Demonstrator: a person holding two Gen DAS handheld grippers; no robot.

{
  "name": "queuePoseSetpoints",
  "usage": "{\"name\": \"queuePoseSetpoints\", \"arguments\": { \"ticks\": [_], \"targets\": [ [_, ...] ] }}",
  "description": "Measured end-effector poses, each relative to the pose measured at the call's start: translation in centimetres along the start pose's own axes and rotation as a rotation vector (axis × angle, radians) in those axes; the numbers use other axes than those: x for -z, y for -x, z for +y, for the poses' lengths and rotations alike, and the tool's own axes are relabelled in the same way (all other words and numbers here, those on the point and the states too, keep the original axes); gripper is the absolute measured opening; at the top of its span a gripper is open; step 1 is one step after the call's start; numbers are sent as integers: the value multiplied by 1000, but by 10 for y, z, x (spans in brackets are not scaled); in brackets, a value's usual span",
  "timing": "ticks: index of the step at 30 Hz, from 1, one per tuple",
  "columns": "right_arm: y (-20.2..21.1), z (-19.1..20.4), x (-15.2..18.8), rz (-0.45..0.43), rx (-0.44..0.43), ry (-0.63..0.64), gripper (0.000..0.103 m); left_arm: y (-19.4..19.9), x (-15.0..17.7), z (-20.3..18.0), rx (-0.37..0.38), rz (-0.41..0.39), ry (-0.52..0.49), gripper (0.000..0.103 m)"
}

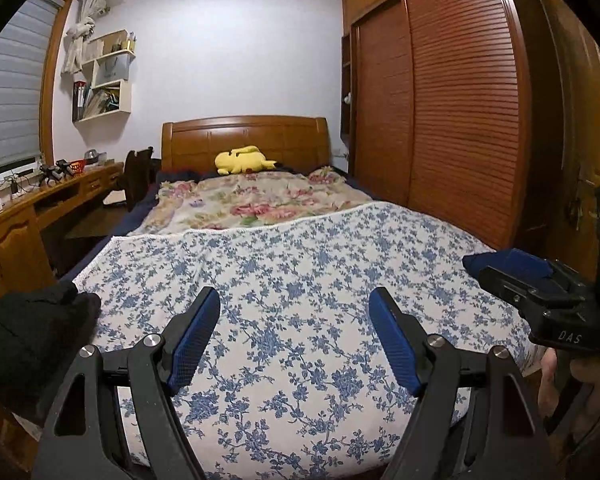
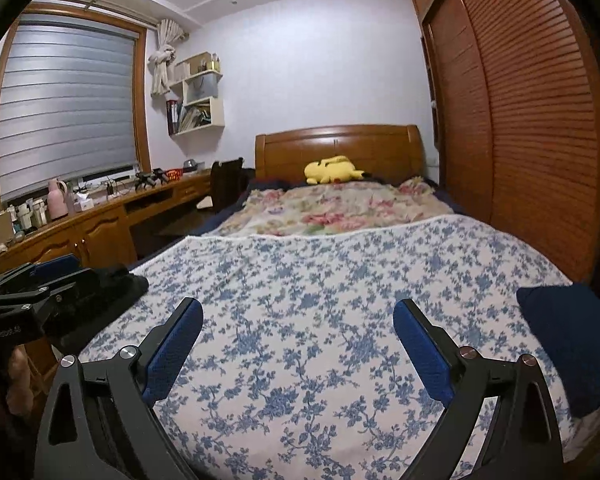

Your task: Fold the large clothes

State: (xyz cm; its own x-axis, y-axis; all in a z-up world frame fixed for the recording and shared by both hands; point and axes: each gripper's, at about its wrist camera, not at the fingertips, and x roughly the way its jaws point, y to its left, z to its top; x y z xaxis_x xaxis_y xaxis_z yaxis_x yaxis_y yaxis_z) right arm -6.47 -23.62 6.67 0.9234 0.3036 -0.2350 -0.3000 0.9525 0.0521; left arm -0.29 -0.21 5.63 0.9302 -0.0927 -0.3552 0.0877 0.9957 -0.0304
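Observation:
A folded black garment (image 1: 32, 332) lies at the bed's left edge, just left of my left gripper (image 1: 295, 294). That gripper is open, with nothing between its blue pads (image 1: 196, 336), over the blue-flowered sheet (image 1: 300, 248). A folded navy garment (image 2: 568, 336) lies at the right edge of the sheet (image 2: 340, 264), to the right of my right gripper (image 2: 298, 306). The right gripper is wide open and holds nothing. The navy garment (image 1: 500, 262) shows partly behind the right tool's black body in the left wrist view. In the right wrist view the black garment (image 2: 116, 284) is half hidden behind the left tool.
Past the sheet lie a pink-flowered quilt (image 1: 252, 200) and a yellow plush toy (image 1: 242, 159) against the wooden headboard (image 1: 244, 136). A slatted wooden wardrobe (image 1: 440, 120) runs along the right side. A cluttered desk (image 2: 100, 208) and a dark chair (image 2: 224, 184) stand left.

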Motion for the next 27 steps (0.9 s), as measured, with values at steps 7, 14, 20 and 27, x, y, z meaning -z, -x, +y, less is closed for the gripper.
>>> {"name": "queuePoseSetpoints", "arguments": {
  "ticks": [7, 14, 20, 27],
  "targets": [
    [0, 2, 1, -21, 12, 14, 96, 12, 0, 13, -37, -28, 10, 78],
    [-12, -7, 5, -32, 33, 16, 96, 14, 2, 25, -62, -35, 25, 78],
    [-16, -10, 5, -33, 27, 16, 96, 14, 3, 24, -64, -34, 25, 78],
    [-18, -12, 5, -33, 20, 13, 96, 14, 3, 24, -63, -34, 24, 78]
  ]
}}
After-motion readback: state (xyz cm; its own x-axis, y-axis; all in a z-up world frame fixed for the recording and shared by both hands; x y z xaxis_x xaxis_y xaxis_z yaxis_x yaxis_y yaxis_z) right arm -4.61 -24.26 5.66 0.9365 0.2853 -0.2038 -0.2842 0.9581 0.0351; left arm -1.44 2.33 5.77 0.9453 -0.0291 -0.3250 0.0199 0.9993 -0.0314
